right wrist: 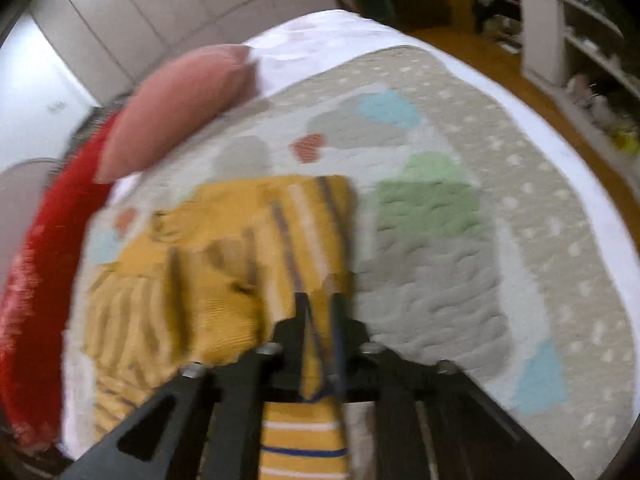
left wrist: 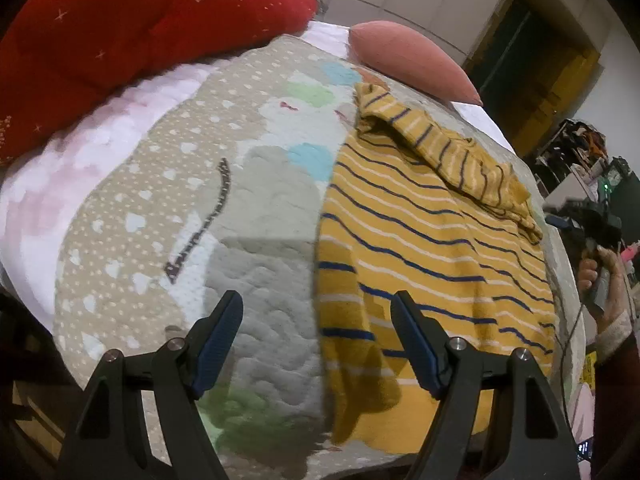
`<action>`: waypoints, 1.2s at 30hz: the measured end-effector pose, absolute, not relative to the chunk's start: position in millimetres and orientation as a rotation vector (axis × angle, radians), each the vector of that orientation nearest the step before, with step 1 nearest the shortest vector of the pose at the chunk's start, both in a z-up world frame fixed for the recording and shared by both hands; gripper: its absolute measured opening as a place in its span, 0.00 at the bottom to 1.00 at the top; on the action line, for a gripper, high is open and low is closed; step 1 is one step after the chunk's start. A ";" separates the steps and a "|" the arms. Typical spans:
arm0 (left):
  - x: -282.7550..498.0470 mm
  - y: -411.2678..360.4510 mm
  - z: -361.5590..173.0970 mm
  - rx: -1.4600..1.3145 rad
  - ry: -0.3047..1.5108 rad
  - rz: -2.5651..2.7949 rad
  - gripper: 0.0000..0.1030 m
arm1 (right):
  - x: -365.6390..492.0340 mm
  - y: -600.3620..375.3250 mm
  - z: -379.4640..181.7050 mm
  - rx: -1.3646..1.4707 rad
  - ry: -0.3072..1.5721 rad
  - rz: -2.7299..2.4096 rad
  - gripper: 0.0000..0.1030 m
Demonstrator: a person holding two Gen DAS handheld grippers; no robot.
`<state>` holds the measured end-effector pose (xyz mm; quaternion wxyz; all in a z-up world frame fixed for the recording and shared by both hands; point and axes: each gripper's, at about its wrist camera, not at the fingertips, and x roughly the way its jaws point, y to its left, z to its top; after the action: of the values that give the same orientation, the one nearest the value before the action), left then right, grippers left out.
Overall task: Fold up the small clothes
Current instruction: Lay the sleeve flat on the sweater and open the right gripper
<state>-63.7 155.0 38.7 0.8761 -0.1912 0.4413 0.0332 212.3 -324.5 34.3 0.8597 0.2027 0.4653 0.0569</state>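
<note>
A small yellow shirt with blue and white stripes lies on a quilted play mat on a bed. One sleeve is folded across its top. My left gripper is open and empty, hovering just above the shirt's left edge, with one finger over the mat and one over the shirt. In the blurred right wrist view, my right gripper is shut on an edge of the shirt, with striped fabric pinched between the fingers and hanging below them.
A red cushion and a pink pillow lie at the far side of the bed. The pink pillow also shows in the right wrist view. A wooden floor and white shelves lie beyond the mat's right edge.
</note>
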 end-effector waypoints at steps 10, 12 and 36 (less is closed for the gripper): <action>-67.9 154.0 45.2 -0.357 0.916 0.094 0.73 | 251.7 -270.3 8.1 0.377 0.977 0.233 0.11; -64.8 160.6 40.7 -0.370 0.926 0.108 0.73 | 252.0 -267.4 5.8 0.409 0.998 0.289 0.07; -45.9 148.1 20.2 -0.398 0.951 0.009 0.74 | 82.9 -319.4 24.6 0.352 1.074 0.218 0.56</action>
<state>-45.9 148.1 20.2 0.8701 -0.1902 0.4547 0.0043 82.9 -319.4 24.6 0.8388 0.1665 0.5079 0.1033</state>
